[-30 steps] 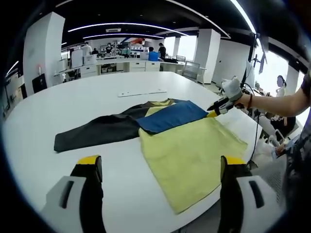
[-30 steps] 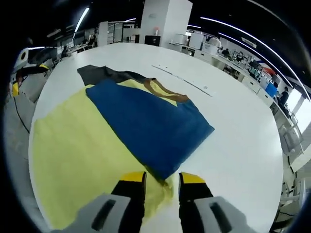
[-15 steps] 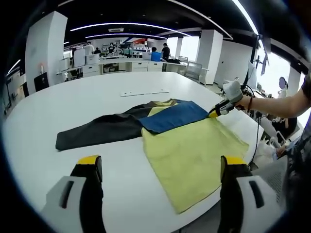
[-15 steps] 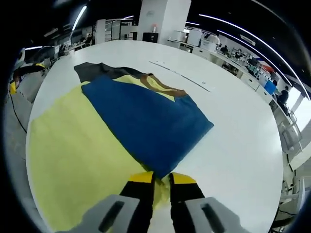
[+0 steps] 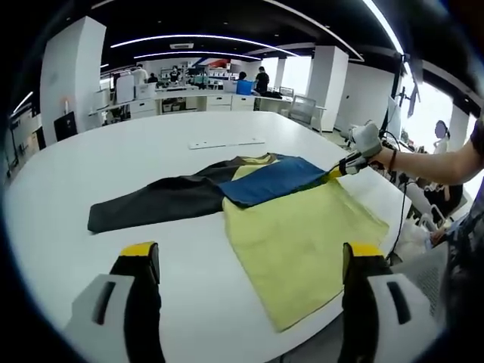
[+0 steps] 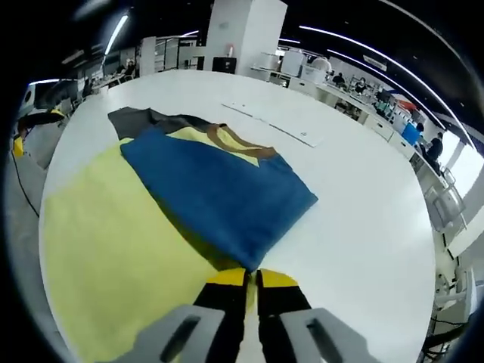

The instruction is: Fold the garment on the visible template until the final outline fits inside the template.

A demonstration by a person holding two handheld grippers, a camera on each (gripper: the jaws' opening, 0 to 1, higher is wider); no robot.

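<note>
One white surface (image 5: 113, 162) is carrying everything, and the single yellow template (image 5: 302, 238) is lying flat on it, reaching the surface's near edge. One garment (image 6: 219, 189) is resting partly on that template: its blue body is covering the template's far corner, while one dark sleeve (image 5: 155, 204) is trailing off the template across the bare surface, probably waiting to be folded in. A yellow-brown collar (image 6: 238, 147) is peeking out at the far side of the blue panel.

The right gripper (image 6: 251, 278) is pinching the blue panel's corner closest to the template's edge, jaws squeezed together on the cloth, likely to draw that corner inward so the outline ends inside the template. The left gripper (image 5: 249, 257) is hanging before the template's near edge, jaws spread wide, holding nothing.
</note>
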